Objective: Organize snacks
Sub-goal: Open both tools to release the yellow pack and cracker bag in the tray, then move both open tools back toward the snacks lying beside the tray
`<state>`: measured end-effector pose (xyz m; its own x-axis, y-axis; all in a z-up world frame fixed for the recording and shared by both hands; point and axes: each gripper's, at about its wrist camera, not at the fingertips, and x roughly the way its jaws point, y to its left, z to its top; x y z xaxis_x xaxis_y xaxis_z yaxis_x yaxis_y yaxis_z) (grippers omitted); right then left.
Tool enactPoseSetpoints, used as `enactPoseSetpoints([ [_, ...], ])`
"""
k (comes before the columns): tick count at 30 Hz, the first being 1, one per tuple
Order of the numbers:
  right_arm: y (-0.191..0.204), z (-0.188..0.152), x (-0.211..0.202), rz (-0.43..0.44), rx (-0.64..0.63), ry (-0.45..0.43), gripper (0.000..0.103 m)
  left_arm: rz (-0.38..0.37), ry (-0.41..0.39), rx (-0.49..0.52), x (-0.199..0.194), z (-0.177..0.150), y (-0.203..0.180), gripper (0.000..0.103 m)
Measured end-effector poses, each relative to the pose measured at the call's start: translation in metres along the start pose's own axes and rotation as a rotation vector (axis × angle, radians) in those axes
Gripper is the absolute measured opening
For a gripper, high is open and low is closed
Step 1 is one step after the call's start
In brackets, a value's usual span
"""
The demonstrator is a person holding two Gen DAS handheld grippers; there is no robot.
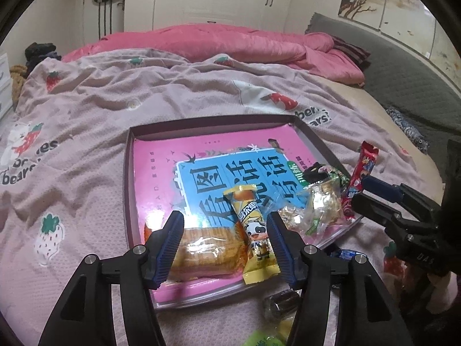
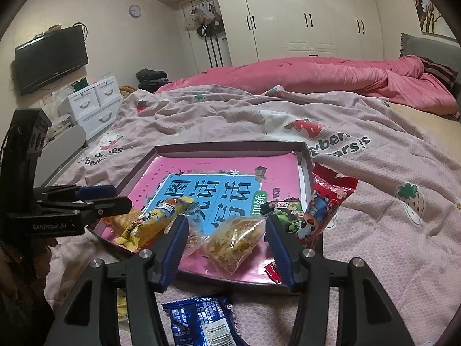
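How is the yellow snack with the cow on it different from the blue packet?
The yellow cow-print snack stick lies inside the shallow purple-rimmed tray; the shiny dark blue foil packet lies outside it on the pink strawberry blanket. The yellow one is long and narrow; the blue one looks wider and flatter. Both are sealed wrappers, and neither is held by any tongs.

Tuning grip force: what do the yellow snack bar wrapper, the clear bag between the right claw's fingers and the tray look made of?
Yellow snack bar: glossy printed plastic film, judging by its sheen and crimped ends.
Clear bag: thin transparent plastic, crinkled, with shiny highlights; the crumbly brown snack shows through.
Tray: probably cardboard, with thin, straight, matte dark walls folded at the corners; a glossy pink printed sheet lies on its floor.
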<state>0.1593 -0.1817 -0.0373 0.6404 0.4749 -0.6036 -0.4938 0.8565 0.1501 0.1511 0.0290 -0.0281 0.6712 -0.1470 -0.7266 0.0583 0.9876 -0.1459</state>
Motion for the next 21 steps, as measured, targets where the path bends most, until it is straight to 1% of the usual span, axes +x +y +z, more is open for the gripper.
enactPoseSetpoints([
  [2,0.001,0.000,-0.001,-0.001,-0.003,-0.001,0.055,-0.001,-0.004,-0.002,-0.004,0.000,0.000,0.062],
  [6,0.002,0.000,-0.004,-0.002,-0.006,-0.004,0.059,-0.008,-0.015,-0.006,-0.013,0.000,-0.001,0.070],
  [12,0.003,0.000,-0.011,-0.002,-0.003,-0.010,0.060,-0.008,-0.027,-0.007,-0.026,0.000,-0.004,0.073],
  [21,0.001,0.000,-0.019,-0.007,0.003,-0.017,0.061,-0.016,-0.027,0.001,-0.036,-0.005,-0.012,0.073],
])
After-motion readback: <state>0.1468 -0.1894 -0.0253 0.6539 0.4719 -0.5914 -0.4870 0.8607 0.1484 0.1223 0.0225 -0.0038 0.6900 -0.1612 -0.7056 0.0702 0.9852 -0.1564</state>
